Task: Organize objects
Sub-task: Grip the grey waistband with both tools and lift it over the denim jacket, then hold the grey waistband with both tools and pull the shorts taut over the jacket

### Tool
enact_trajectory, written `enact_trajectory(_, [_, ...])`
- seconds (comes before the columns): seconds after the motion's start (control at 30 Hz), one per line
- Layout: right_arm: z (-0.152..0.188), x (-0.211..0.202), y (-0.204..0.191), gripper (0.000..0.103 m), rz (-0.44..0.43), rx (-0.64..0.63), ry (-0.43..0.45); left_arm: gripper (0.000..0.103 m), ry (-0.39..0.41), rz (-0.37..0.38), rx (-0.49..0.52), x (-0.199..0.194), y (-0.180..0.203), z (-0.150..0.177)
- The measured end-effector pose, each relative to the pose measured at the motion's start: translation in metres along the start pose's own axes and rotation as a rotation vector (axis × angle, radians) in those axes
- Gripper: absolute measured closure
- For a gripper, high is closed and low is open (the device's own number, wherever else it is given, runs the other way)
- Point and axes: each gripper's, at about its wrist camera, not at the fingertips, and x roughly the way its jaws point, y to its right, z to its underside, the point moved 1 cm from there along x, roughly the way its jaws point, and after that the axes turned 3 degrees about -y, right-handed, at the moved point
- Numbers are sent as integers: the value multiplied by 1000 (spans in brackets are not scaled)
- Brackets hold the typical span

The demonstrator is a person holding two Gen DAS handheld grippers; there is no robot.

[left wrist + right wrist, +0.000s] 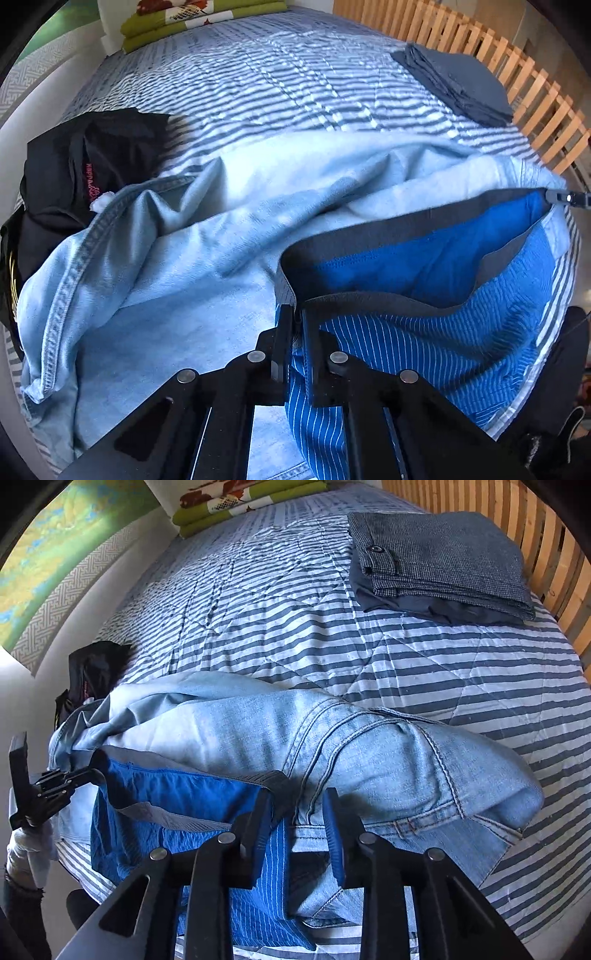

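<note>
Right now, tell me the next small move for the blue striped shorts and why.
Probably close the right gripper on the shorts' dark waistband before lifting. The left gripper is already shut on the waistband's other end, while the right jaws stand apart with the band just at their tips. The blue striped shorts lie over the light jeans, so a one-sided lift would drag.

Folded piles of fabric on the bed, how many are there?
2. The grey folded pile lies at the bed's far right, beside the wooden slats. The green patterned pile sits at the far end by the wall. More may be hidden under the loose jeans.
</note>
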Motion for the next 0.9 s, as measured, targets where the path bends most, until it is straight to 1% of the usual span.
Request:
enact_trajectory(0.07, [-3, -2, 3, 75, -98, 16, -13, 99, 18, 55, -40, -9, -11, -2])
enact_trajectory(0.1, [-4, -4, 5, 72, -150, 24, -18, 99, 27, 87, -64, -13, -18, -2])
enact_trajectory(0.13, [-6, -6, 8, 67, -193, 31, -16, 99, 40, 116, -97, -16, -28, -3])
enact_trajectory(0.17, [-8, -8, 11, 65, -238, 41, -8, 99, 38, 137, -133, -17, -37, -3])
enact_trajectory(0.2, [-10, -10, 14, 64, -246, 53, 8, 99, 38, 159, -166, -17, -46, -4])
enact_trajectory(0.23, [-11, -11, 16, 64, -219, 60, 35, 99, 33, 176, -202, -12, -58, -6])
enact_trajectory(0.27, [-11, -10, 16, 64, -174, 46, 53, 98, 23, 179, -225, -7, -67, -5])
enact_trajectory(0.33, [-9, 0, 11, 64, -119, 0, 41, 98, -1, 135, -240, 6, -76, -5])
enact_trajectory(0.37, [-8, 5, 8, 64, -96, -23, 34, 98, -6, 125, -240, 9, -78, -3])
enact_trajectory(0.47, [-3, 17, -10, 64, -21, -134, 50, 98, 3, 141, -261, 16, -82, 0])
enact_trajectory(0.6, [-2, 23, -35, 64, 41, -265, 118, 98, -21, 115, -219, 21, -77, 1])
enact_trajectory(0.63, [-4, 25, -38, 64, 49, -282, 123, 98, -25, 114, -218, 23, -76, 0])
enact_trajectory(0.7, [-9, 33, -38, 64, 53, -288, 115, 98, -23, 115, -214, 22, -76, 0])
enact_trajectory(0.77, [-14, 40, -36, 64, 38, -270, 108, 98, -20, 118, -223, 20, -77, 0])
enact_trajectory(0.8, [-15, 43, -35, 68, 35, -266, 100, 98, -17, 119, -223, 19, -76, 1])
enact_trajectory(0.83, [-15, 46, -37, 82, 23, -269, 92, 98, -10, 109, -213, 15, -73, 1])
enact_trajectory(0.9, [-11, 45, -43, 94, 6, -277, 89, 98, 13, 98, -185, 5, -69, 2])
